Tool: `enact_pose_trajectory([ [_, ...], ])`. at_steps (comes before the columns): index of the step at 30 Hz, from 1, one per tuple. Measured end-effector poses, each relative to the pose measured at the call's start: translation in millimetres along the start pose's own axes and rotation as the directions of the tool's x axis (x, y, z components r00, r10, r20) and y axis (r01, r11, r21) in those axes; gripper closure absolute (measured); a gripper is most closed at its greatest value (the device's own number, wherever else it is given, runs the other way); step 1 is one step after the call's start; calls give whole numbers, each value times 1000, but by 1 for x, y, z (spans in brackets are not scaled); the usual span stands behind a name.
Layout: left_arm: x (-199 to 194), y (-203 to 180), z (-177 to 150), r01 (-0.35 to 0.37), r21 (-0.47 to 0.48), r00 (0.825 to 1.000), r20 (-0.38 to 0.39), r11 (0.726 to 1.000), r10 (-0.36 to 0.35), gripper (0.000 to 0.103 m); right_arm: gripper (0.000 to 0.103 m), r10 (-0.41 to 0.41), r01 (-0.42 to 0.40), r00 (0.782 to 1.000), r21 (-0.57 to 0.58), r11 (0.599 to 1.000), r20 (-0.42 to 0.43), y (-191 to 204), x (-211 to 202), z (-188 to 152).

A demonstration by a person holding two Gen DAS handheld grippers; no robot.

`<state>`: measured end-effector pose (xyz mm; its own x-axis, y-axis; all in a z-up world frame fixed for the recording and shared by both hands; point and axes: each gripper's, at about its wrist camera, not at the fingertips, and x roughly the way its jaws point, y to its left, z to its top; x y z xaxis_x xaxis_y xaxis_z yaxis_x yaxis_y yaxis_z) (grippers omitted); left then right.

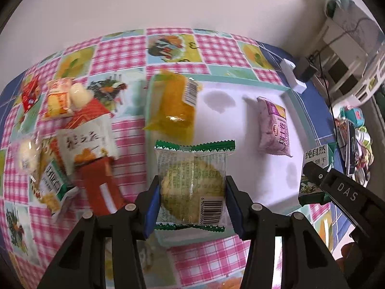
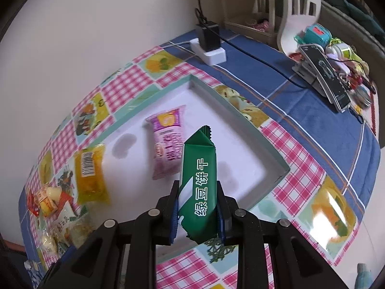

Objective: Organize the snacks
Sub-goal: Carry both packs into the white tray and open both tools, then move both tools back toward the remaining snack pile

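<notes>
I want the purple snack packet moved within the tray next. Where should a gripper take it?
Grip the purple packet across its puffed middle, coming from above. It lies flat and alone on the tray floor, long sides clear, crimped ends thin.

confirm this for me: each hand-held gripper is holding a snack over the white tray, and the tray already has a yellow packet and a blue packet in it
One detail is off. The second packet in the white tray is purple, not blue; the right wrist view shows it beside the yellow packet. The rest holds: the left hand-held gripper grips a clear cookie packet and the right hand-held gripper a green biscuit bar.
</notes>
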<state>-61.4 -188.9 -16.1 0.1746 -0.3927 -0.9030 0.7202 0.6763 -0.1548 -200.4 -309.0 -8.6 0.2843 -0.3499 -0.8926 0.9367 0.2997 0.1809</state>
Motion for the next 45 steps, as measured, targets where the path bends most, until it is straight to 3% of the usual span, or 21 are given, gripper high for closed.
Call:
enact_pose_trajectory([
  [21,-3,-4,3,-3,14,1000,-3,1000,3,47,75,-22,21,999,-19,1000,-49,0,16,-2],
  [25,-10,5,6,-36,-19,999,10,999,36,44,75,-18,16,999,-43,999,-45,4,15,-3],
  [31,-17,38,10,-102,-147,995,3,984,104,40,75,-19,15,999,-92,996,-48,14,14,-6],
  [34,-21,58,10,-167,-203,986,-6,965,170,27,72,-15,7,999,-143,990,-50,27,13,-9],
  [36,-25,73,10,-199,-243,979,-9,949,203,27,66,-24,16,999,-180,984,-44,35,12,-12],
  [38,-26,85,9,-232,-266,972,-16,936,236,27,46,-19,10,999,-231,973,-38,46,11,-16],
  [45,-38,125,4,-305,-327,949,-29,894,313,27,41,14,-25,999,-343,939,-35,76,6,-32],
])
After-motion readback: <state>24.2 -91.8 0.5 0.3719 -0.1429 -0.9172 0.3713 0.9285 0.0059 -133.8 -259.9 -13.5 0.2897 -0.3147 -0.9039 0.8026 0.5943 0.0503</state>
